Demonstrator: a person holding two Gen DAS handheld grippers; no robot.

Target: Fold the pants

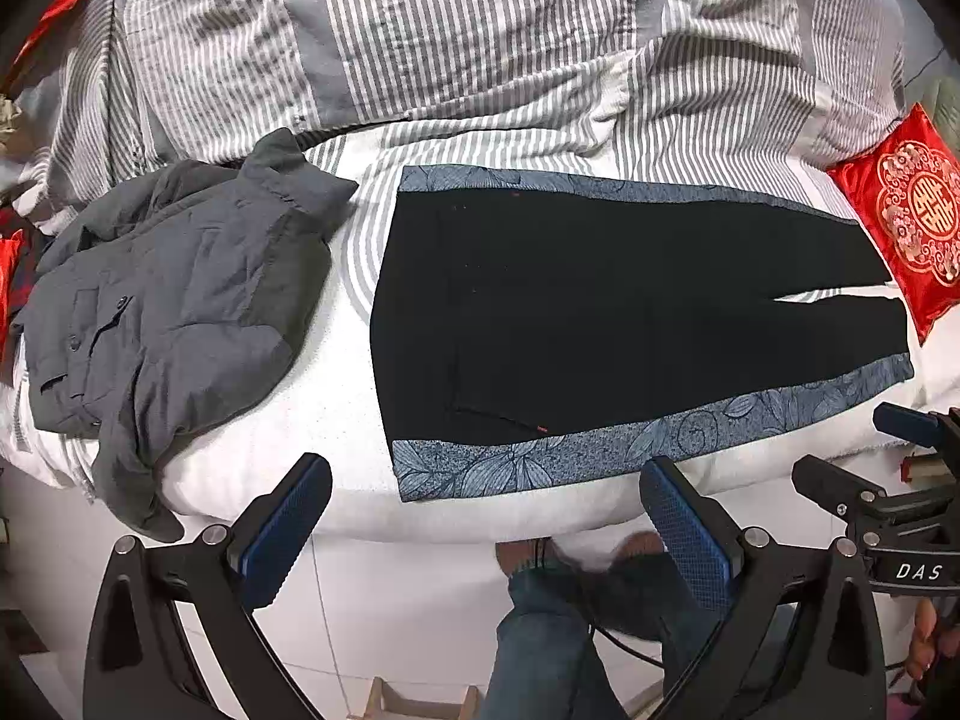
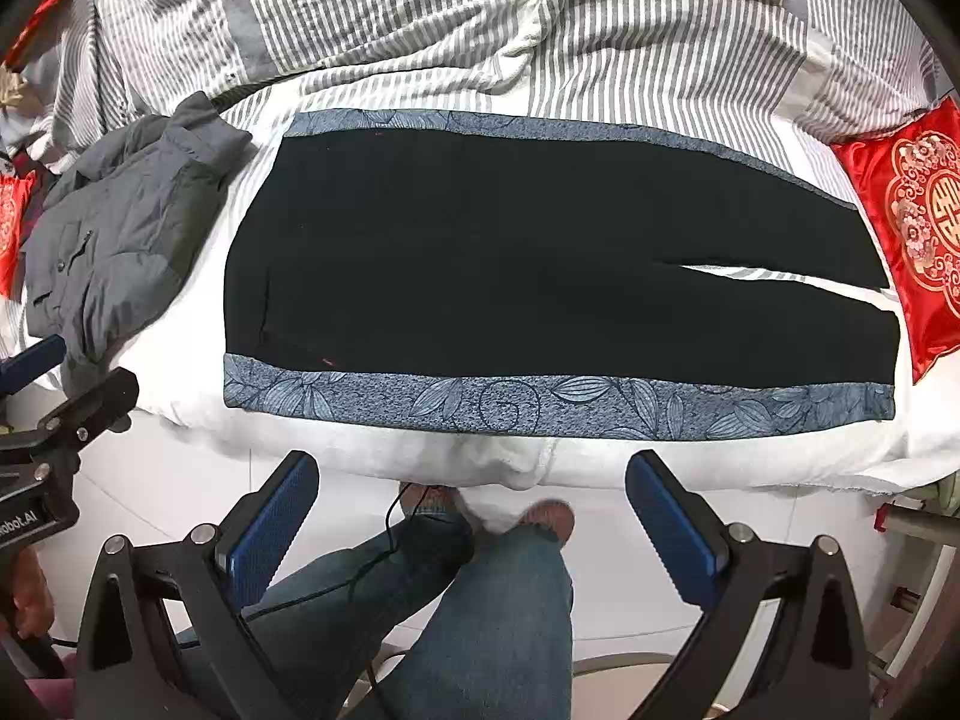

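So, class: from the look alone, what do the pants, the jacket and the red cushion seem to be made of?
Pants: matte black woven cloth, with blue leaf-printed side bands; fibre unclear.
Jacket: grey padded, probably synthetic shell; puffy quilting, faint sheen.
Cushion: red satin-like fabric, glossy highlights, gold pattern, likely embroidered or printed.

A crumpled grey jacket (image 1: 174, 300) lies at the left edge of the bed (image 1: 336, 420), one sleeve hanging over the near edge. A grey-and-white striped duvet (image 1: 480, 30) is bunched along the bed's far side. A red embroidered cushion (image 1: 906, 216) sits at the right edge. Below the near edge is white tiled floor (image 1: 390, 612).
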